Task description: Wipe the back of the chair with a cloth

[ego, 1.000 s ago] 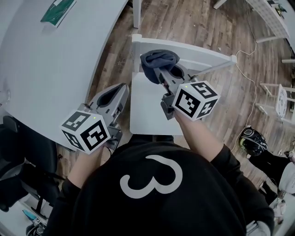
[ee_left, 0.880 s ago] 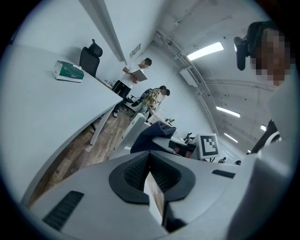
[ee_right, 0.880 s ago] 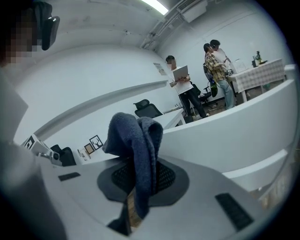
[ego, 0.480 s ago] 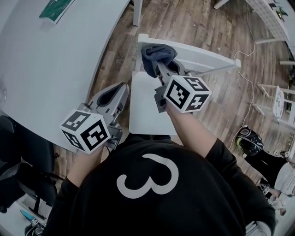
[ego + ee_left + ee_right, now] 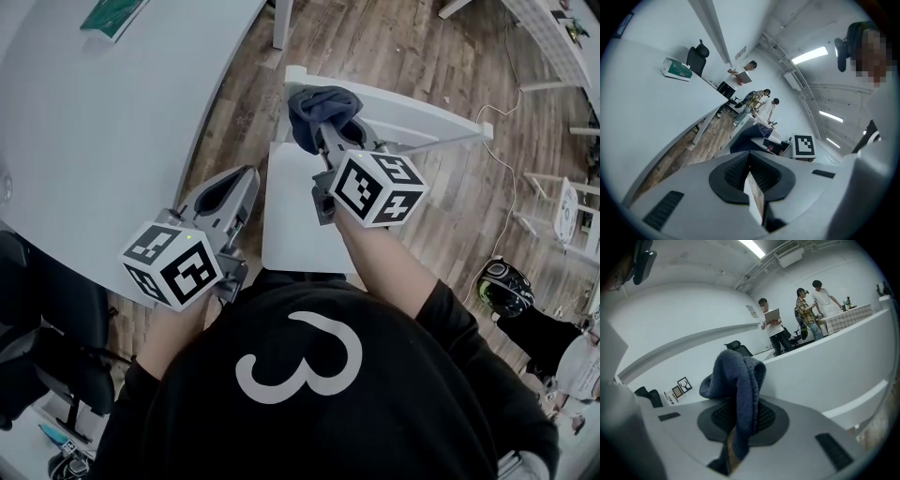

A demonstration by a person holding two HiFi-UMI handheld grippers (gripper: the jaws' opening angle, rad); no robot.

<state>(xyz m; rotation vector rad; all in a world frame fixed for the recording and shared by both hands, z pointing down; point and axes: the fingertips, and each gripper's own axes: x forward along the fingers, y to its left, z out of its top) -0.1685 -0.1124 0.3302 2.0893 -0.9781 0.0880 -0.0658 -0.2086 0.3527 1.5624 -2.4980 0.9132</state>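
Note:
A white chair stands in front of me, its back rail (image 5: 412,112) beyond the seat (image 5: 291,220). My right gripper (image 5: 330,131) is shut on a dark blue cloth (image 5: 321,111), which rests against the left end of the back rail. In the right gripper view the cloth (image 5: 738,376) sticks up bunched from between the jaws of the right gripper (image 5: 740,416), with the white rail (image 5: 834,362) just behind it. My left gripper (image 5: 225,192) is shut and holds nothing, between the table's edge and the seat. In its own view the left gripper (image 5: 750,171) has its pads together.
A large white table (image 5: 112,141) fills the left, with a green box (image 5: 112,19) at its far end. A black office chair (image 5: 37,328) is at lower left. A cable (image 5: 511,159) and a dark helmet-like object (image 5: 502,291) lie on the wood floor at right. People (image 5: 806,315) stand far off.
My right gripper has slid the cloth a little left along the chair's back rail, toward its left corner. The left gripper has stayed where it was.

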